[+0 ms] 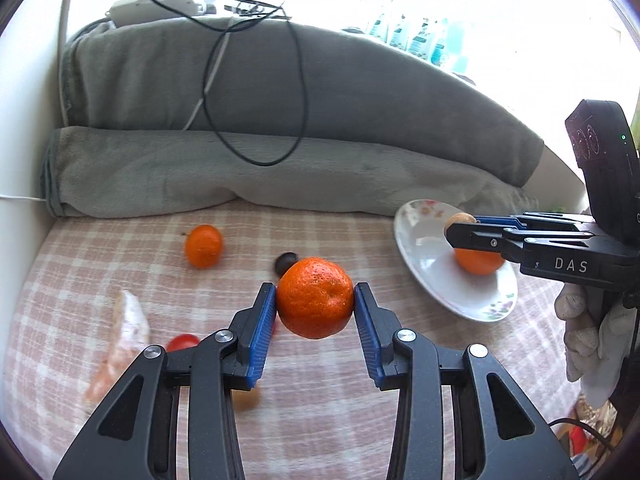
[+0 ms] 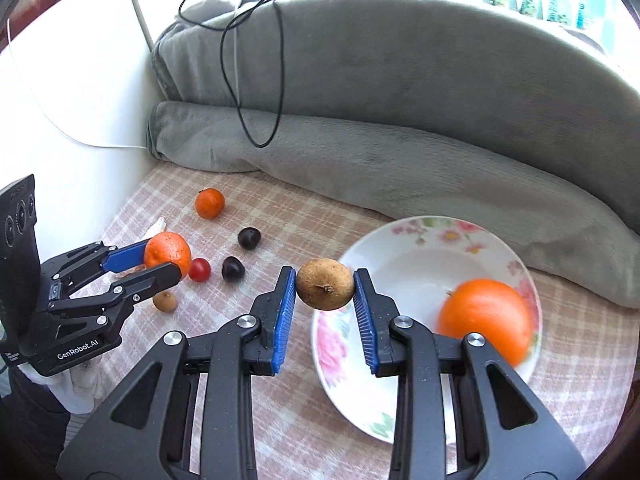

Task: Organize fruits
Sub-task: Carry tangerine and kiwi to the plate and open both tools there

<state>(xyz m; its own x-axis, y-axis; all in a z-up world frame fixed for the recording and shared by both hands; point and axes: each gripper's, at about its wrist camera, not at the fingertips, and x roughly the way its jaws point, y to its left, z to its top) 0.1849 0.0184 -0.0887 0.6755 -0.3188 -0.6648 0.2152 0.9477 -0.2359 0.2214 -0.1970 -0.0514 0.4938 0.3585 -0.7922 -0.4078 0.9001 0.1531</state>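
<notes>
Clamped between the blue pads of the left gripper [image 1: 315,300] is a dimpled orange tangerine [image 1: 315,297]. Rightward, a round brown fruit [image 2: 325,290] is pinched by the right gripper [image 2: 325,292]; beyond it, one orange [image 2: 486,320] is held in the flowered plate [image 2: 420,256].

An orange [image 2: 486,320] is lying in the plate [image 2: 404,264]; left of it, two cherries [image 2: 249,238], a tomato [image 2: 199,269] and a tangerine [image 2: 209,203] are sitting on the cloth [image 2: 320,440].

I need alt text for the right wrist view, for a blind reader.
The right gripper holds a small brown fruit beside a floral plate containing an orange. At left, the left gripper holds a mandarin above a checked cloth.
</notes>
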